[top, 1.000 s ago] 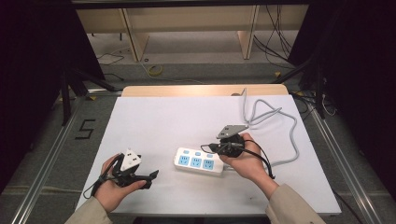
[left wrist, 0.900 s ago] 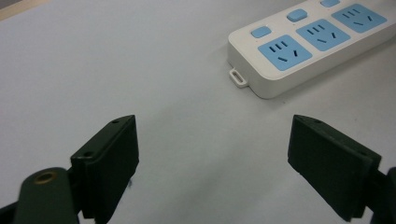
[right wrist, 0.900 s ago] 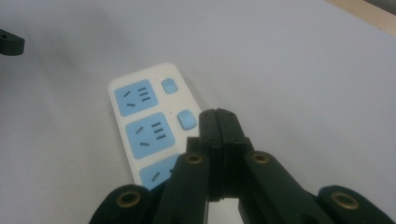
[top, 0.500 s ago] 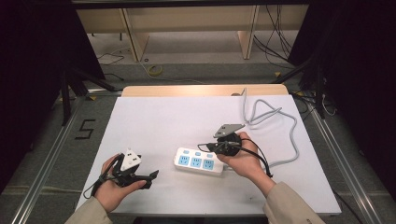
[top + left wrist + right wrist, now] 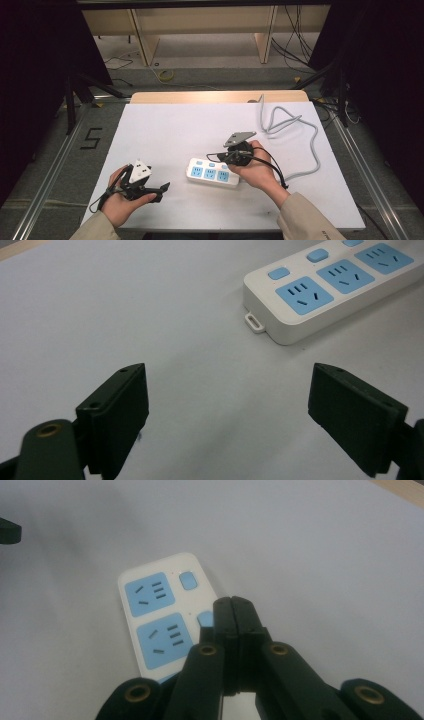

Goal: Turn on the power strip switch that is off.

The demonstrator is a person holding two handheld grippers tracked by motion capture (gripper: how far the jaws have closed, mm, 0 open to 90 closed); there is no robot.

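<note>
Right gripper (image 5: 232, 605) jaws clenched over power strip (image 5: 160, 617) button, high view adds grey cable (image 5: 300, 135), left gripper (image 5: 227, 410) jaws released

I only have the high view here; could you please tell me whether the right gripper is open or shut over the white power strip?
Observer: The right gripper is shut, fingers pressed together with nothing between them, above the white rectangular plastic power strip.
Operator: Thank you; where do its tips point?
Observer: At the small blue middle switch button; whether they touch it I cannot tell.
Operator: And the left gripper?
Observer: The left gripper is open and empty, facing the strip's end.
</note>
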